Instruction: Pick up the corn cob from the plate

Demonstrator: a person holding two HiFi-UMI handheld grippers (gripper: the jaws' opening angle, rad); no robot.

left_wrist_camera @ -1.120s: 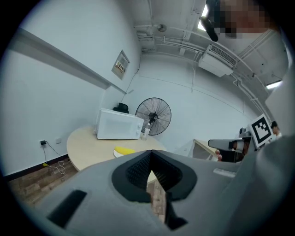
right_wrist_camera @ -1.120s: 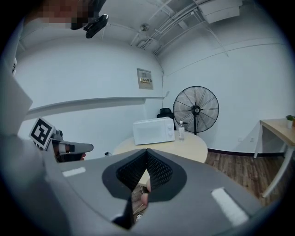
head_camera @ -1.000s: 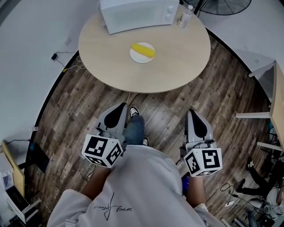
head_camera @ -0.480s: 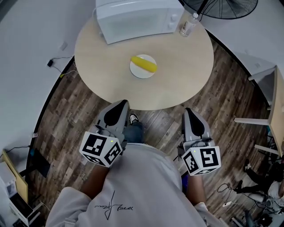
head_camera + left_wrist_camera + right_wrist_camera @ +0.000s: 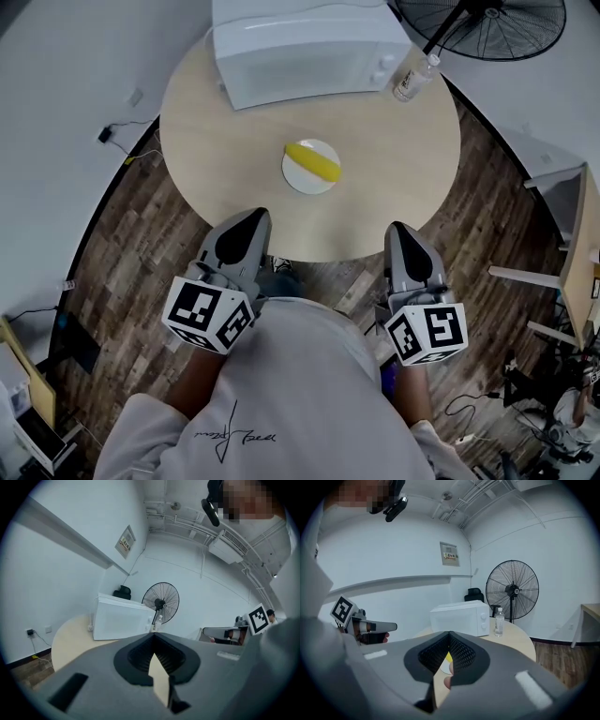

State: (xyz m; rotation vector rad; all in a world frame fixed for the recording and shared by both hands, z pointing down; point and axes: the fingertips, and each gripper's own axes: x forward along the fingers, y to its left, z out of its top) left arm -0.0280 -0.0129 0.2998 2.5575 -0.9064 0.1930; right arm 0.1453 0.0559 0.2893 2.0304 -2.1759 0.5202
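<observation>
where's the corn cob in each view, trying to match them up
Head view: corn cob lies on the white plate, mid-table.
Left gripper view: not in it; the left claw blocks that part of the table.
Right gripper view: a yellow sliver in the gap just below the right claw tips.
Shared landmark: the white microwave at the table's far edge.
</observation>
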